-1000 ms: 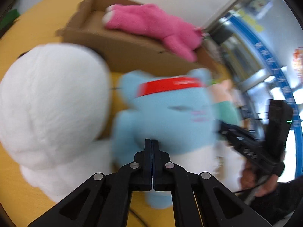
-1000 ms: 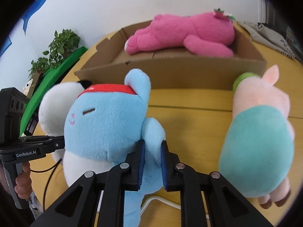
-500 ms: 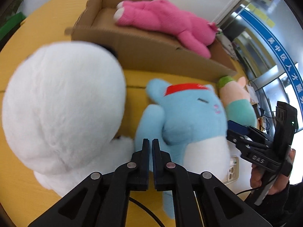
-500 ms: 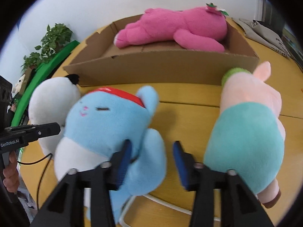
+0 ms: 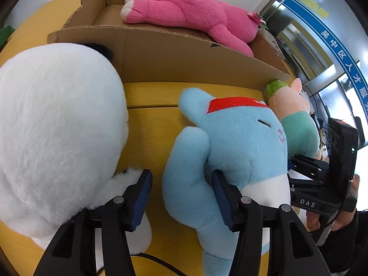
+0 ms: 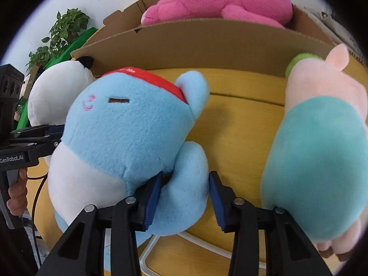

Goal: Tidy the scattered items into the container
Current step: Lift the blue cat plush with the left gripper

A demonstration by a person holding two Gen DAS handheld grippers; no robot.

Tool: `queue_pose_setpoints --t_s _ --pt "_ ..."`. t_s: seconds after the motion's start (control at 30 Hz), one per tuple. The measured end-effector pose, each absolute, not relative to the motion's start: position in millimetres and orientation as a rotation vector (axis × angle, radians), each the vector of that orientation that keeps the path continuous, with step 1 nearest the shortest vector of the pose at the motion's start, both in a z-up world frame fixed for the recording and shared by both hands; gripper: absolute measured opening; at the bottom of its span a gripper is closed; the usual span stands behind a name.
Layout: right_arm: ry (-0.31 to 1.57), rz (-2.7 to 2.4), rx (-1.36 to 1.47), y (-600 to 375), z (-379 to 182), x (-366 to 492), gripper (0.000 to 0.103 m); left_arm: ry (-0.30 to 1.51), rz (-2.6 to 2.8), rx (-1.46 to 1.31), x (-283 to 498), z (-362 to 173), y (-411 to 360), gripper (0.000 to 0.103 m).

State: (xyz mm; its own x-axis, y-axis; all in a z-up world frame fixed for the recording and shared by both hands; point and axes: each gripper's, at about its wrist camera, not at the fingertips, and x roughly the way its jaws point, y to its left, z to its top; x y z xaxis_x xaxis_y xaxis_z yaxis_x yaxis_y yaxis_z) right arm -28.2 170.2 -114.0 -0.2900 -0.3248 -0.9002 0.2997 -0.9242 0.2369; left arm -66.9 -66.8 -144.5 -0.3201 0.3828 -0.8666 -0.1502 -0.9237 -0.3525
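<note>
A blue plush with a red headband (image 5: 237, 142) (image 6: 128, 128) lies on the yellow table in front of a cardboard box (image 5: 184, 62) (image 6: 207, 46). A pink plush (image 5: 191, 16) (image 6: 220, 2) lies in the box. My left gripper (image 5: 181, 184) is open, its fingers on either side of one blue arm. My right gripper (image 6: 186, 188) is open around the other blue arm. A white plush (image 5: 55, 124) (image 6: 57, 92) sits at the left. A pink and teal plush (image 5: 296, 124) (image 6: 317, 151) lies at the right.
The yellow table (image 5: 151, 115) (image 6: 241, 119) bears all the toys. A white cable (image 6: 195, 241) and a black cable (image 5: 156, 262) lie near the front. A potted plant (image 6: 62, 34) and a green object stand behind at the left.
Both grippers have opened; each was shut a second ago, the right one on the blue plush's arm. The blue plush has dropped from upright onto the table.
</note>
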Motion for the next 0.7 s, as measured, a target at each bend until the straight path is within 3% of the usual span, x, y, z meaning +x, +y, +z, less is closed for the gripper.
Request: queue_pose_setpoints --t_s 0.13,0.23,0.3,0.33,0.7 --pt "-0.08 -2.225 1.573 175.1 -114.9 -31.5 0.04 -0.247 2.292 -1.589 -70.8 -146.7 -66.7 0.072" --pt "-0.054 -2.241 1.572 171.0 -113.8 -28.1 0.027 -0.214 2.27 -1.592 -73.5 -147.9 -66.8 0.074" --pt "-0.066 -2.251 1.552 170.9 -112.9 -26.4 0.023 -0.231 2.215 -1.603 -73.5 -151.2 -66.4 0.058" --pt "-0.075 -2.255 1.541 171.1 -112.4 -25.7 0.022 -0.249 2.178 -1.609 -73.5 -153.6 -66.4 0.034" --pt "-0.039 -2.323 1.436 167.2 -93.6 -23.1 0.019 -0.322 2.153 -1.6 -60.5 -142.9 -65.9 0.024"
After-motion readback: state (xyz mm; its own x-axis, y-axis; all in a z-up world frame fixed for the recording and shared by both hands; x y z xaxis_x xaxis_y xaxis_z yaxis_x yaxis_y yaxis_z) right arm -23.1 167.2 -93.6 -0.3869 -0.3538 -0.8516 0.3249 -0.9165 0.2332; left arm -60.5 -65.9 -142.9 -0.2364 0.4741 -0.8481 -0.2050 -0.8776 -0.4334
